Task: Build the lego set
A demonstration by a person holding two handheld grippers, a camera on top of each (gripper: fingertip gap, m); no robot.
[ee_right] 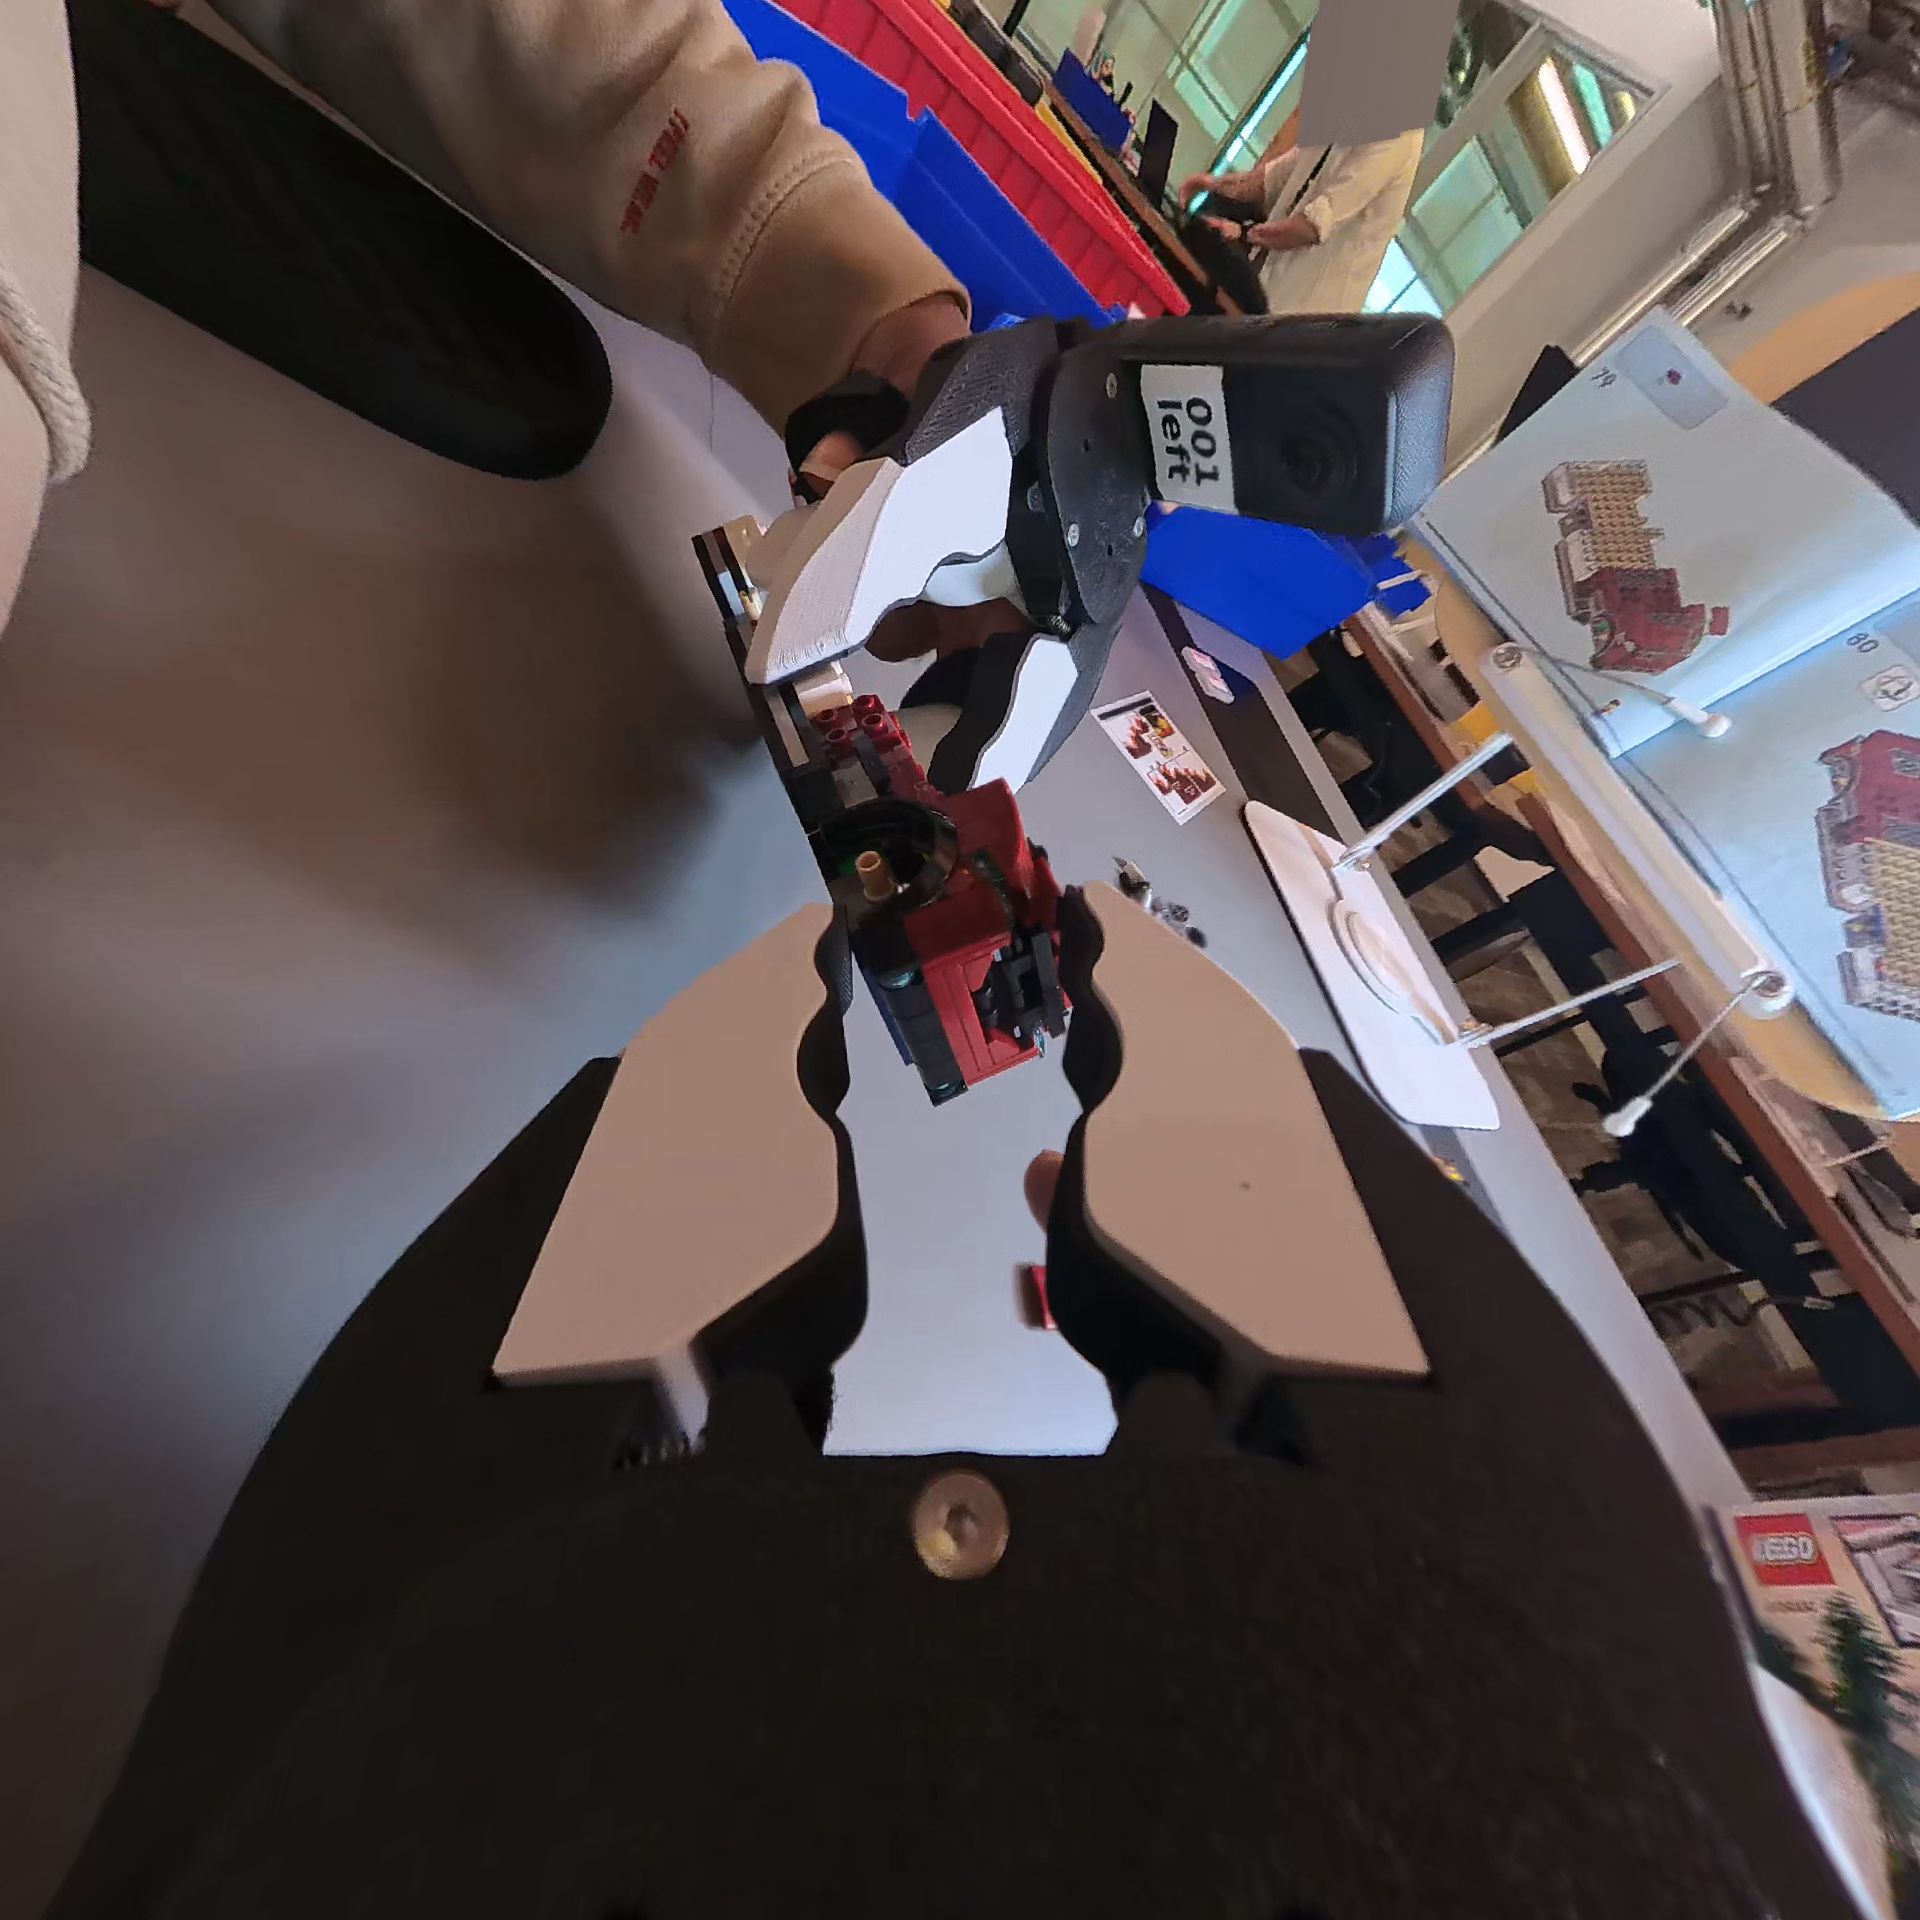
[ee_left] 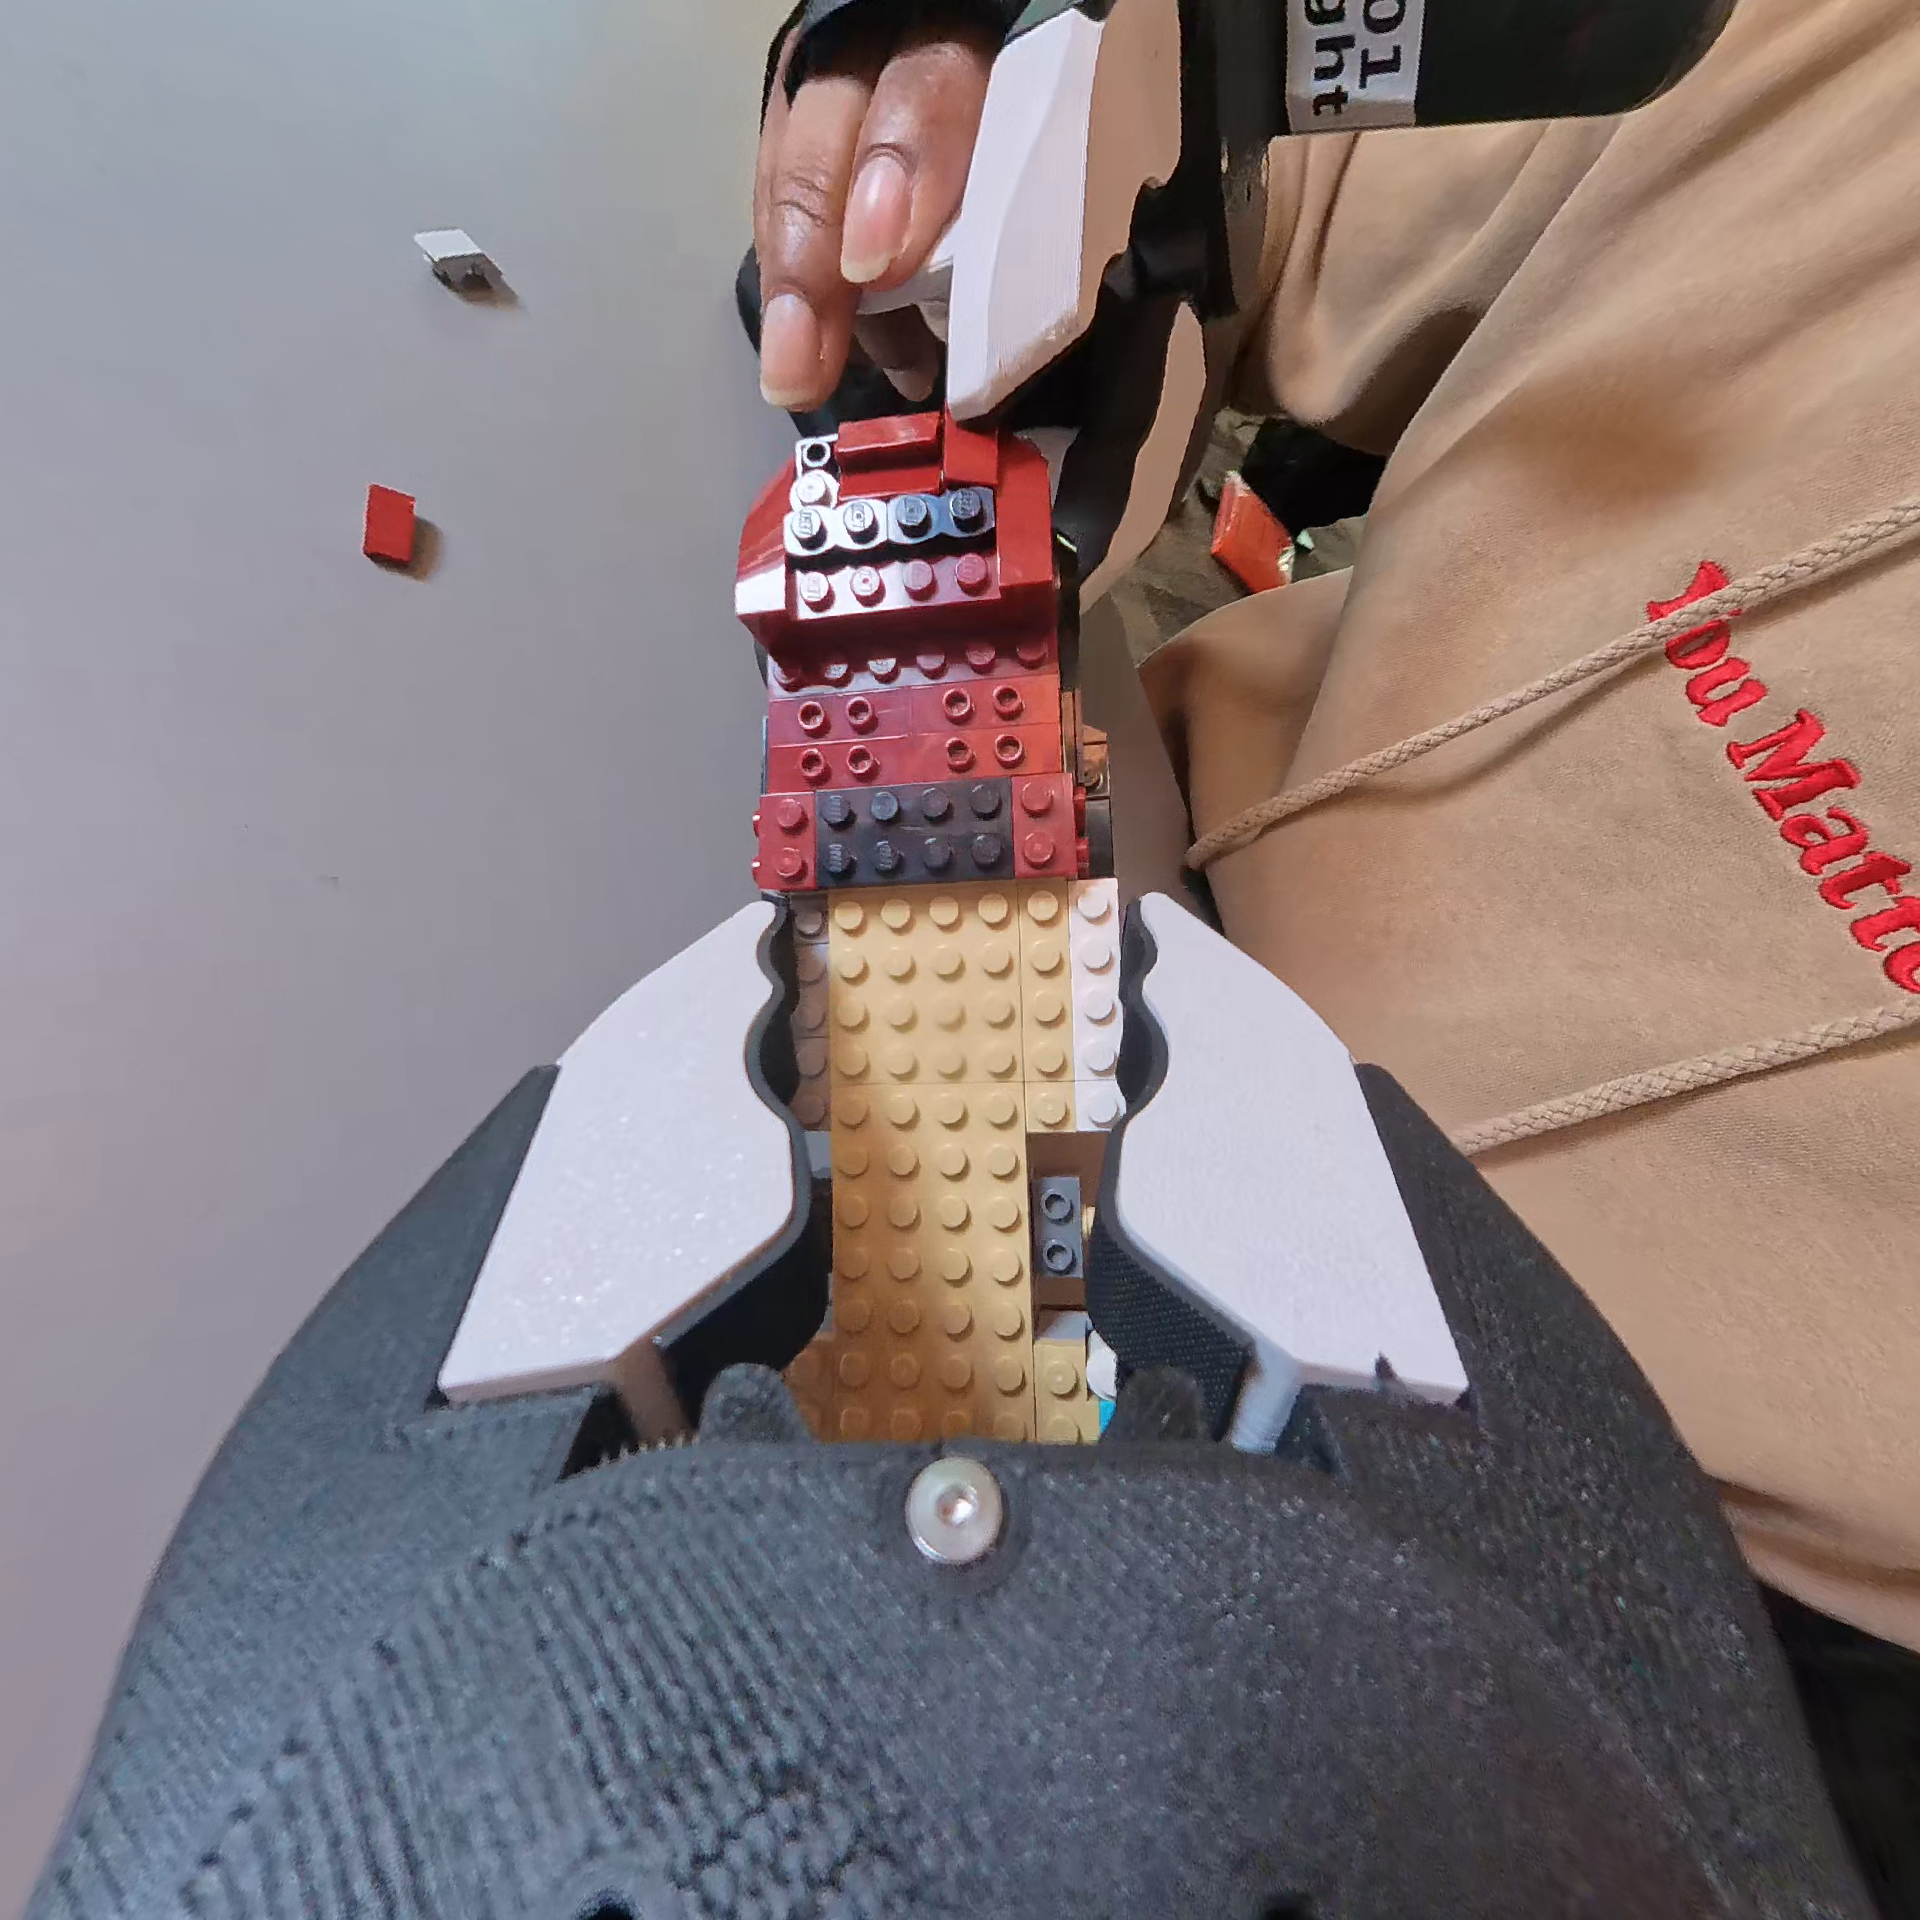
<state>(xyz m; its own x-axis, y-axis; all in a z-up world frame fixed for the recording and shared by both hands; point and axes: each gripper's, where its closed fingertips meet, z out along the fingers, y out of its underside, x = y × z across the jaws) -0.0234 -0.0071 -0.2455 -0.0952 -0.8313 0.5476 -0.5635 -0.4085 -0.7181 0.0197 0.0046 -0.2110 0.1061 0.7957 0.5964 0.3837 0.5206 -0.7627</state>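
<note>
A brick model with a tan studded plate point(ee_left: 935, 1039) and a dark red end point(ee_left: 904, 582) is held above the grey table point(ee_left: 260, 727). My left gripper point(ee_left: 954, 935) is shut on the tan and white section, pads pressed on both sides. My right gripper point(ee_right: 951, 914) is shut on the model's dark red end point(ee_right: 966, 966), with both pads against it. In the left wrist view the right gripper's white finger point(ee_left: 1008, 260) and a hand point(ee_left: 831, 208) sit at that end. In the right wrist view the left gripper point(ee_right: 935, 623) grips the far end.
A small dark red tile point(ee_left: 390, 525) and a grey piece point(ee_left: 462, 260) lie on the table. An open instruction booklet point(ee_right: 1662, 623) stands on a wire stand with a white base point(ee_right: 1371, 966). Blue and red bins point(ee_right: 987, 187) are behind. A person in a beige hoodie point(ee_left: 1558, 520) is close. The gap from one gripper's tips to the other's is roughly 6 cm. Left tips and right tips are each some 12 cm from the small dark red tile point(ee_left: 390, 525).
</note>
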